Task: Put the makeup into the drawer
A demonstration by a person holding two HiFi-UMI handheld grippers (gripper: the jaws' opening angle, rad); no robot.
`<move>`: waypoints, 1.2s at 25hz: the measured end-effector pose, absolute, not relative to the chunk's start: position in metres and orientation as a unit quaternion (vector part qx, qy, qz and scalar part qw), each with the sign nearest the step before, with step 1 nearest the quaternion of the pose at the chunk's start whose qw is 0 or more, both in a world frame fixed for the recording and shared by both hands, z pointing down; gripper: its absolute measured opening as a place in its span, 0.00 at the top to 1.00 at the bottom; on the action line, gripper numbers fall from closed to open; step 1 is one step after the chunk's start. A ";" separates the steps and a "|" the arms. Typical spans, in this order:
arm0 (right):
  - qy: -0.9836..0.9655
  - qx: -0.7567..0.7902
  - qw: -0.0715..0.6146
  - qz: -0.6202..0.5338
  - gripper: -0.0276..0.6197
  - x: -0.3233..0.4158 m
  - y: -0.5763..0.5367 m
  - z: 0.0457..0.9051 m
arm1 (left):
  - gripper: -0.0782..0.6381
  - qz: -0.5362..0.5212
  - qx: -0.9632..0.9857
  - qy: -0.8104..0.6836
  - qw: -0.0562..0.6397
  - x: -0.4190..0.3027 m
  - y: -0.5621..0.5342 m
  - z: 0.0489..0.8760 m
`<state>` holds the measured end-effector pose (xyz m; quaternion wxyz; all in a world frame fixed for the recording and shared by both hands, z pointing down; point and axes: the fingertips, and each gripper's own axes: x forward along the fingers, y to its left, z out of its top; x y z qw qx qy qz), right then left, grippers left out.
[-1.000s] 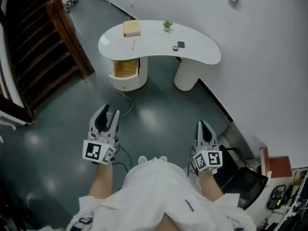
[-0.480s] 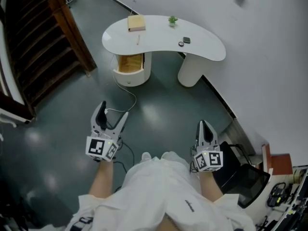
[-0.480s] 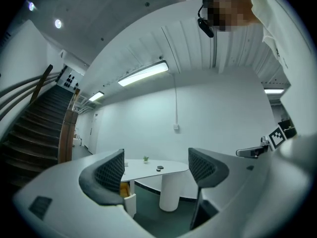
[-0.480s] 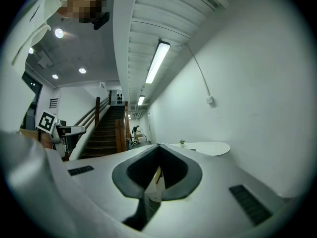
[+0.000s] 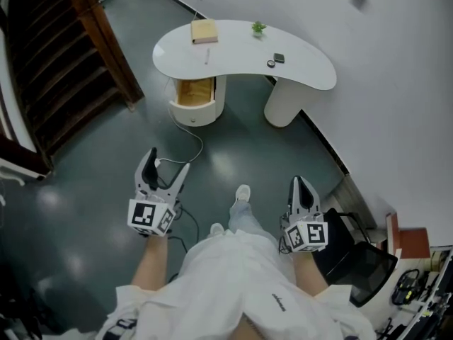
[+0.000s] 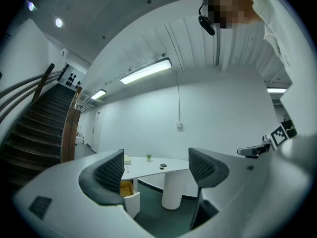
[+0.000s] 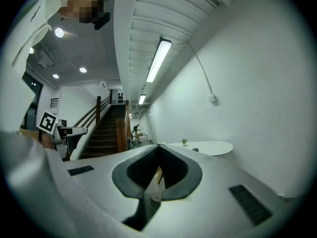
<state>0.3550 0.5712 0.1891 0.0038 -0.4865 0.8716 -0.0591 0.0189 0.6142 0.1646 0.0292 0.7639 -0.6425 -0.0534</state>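
Note:
Far ahead stands a white curved desk. On it lie a small dark compact, a tiny round item and a thin stick. The drawer in its left pedestal is pulled out and shows a wooden inside. My left gripper is open and empty, well short of the desk. In the left gripper view the desk shows between the spread jaws of that gripper. My right gripper is shut on nothing, also in its own view.
A tan box and a small plant sit on the desk. A dark wooden staircase rises at the left. A cable trails over the grey floor. A black chair stands by the white wall at the right.
The left gripper's jaws have spread from nearly together to wide apart. The person has stepped toward the desk, one shoe now showing ahead. The right gripper stays shut.

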 end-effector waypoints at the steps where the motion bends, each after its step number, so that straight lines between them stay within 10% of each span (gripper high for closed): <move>1: 0.873 -0.484 0.005 -0.059 0.93 0.352 0.568 0.188 | 0.35 -0.051 0.763 -0.644 0.028 0.017 0.612 0.164; 30: 0.904 -0.421 0.010 -0.070 0.93 0.313 0.311 0.194 | 0.35 -0.047 0.742 -0.667 0.043 0.012 0.381 0.165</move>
